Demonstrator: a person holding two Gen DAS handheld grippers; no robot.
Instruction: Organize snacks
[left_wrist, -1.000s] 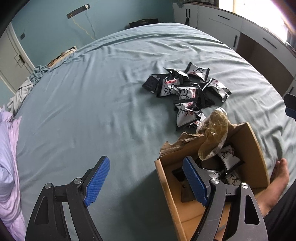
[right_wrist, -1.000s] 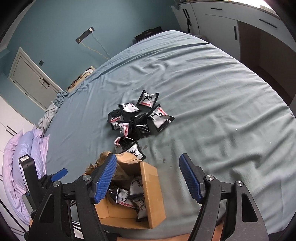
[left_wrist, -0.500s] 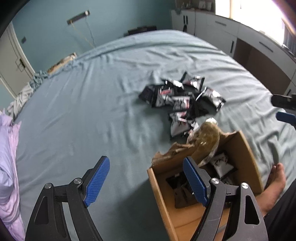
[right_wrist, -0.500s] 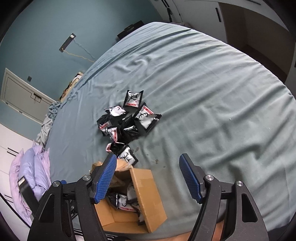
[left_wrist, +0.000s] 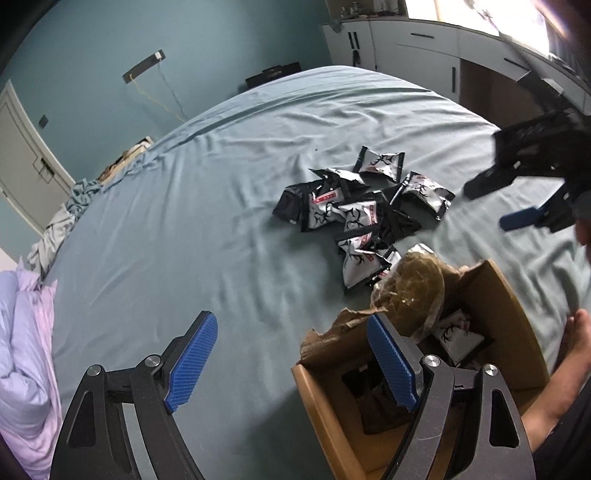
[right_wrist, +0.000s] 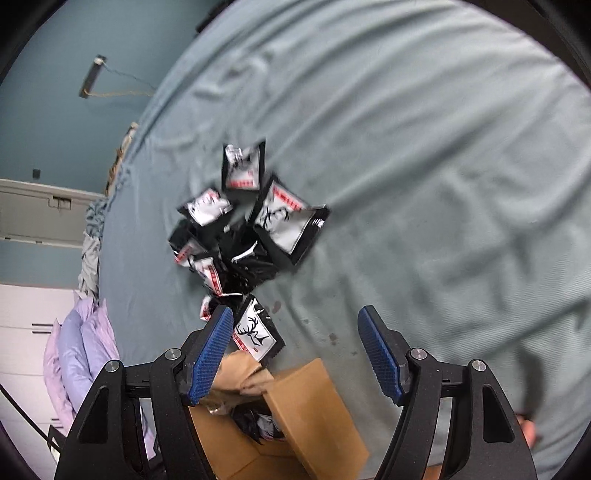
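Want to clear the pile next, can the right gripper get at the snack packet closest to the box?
Probably yes. The right gripper is open, and the snack packet lies uncovered on the bed sheet beside its left finger.

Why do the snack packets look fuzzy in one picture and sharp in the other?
Right wrist view: the packets and sheet are smeared by motion blur. Left wrist view: the packets look sharper, but window glare whitens the top right corner, and the fisheye lens bends the bed's edge.

Glossy foil snack packets (left_wrist: 360, 218) (matt cardboard box (left_wrist: 506, 295)).
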